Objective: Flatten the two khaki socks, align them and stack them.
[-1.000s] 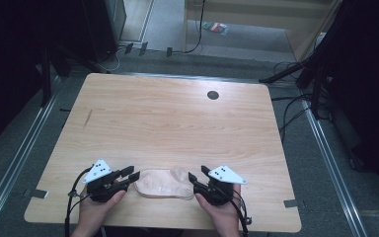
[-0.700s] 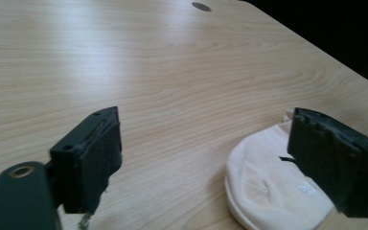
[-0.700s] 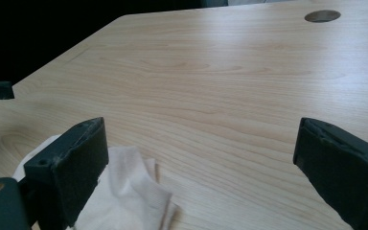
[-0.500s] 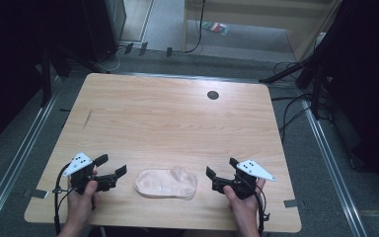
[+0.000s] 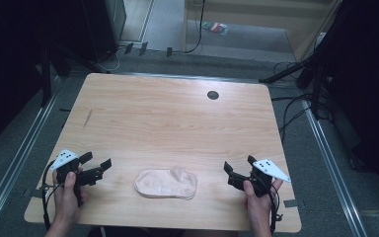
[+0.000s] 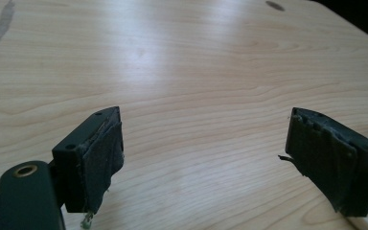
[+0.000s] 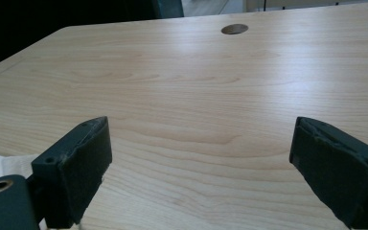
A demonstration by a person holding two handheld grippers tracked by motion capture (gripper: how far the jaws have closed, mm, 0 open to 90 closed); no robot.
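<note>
A pale pink folded cloth [image 5: 167, 183] lies flat near the table's front edge, between my two grippers and apart from both. My left gripper [image 5: 97, 161] is a hand's width to its left, held by a hand, jaws pointing toward the cloth. Its jaws have just opened wide and eased in slightly, with only bare wood between them [image 6: 203, 129]. My right gripper [image 5: 238, 164] stands to the cloth's right. It too has just opened wide and eased in a touch, with nothing between its jaws [image 7: 201, 139]. A corner of the cloth [image 7: 0, 165] shows beside its left jaw.
The light wooden table [image 5: 177, 123] has a round dark cable hole [image 5: 212, 95] at the back right and a dark streak [image 5: 87, 118] at the left. Cables, dark stands and metal floor rails surround the table.
Both grippers were at the ends of the cloth; they have opened and drawn apart, left one leftward and right one rightward. The cloth stays lying flat.
</note>
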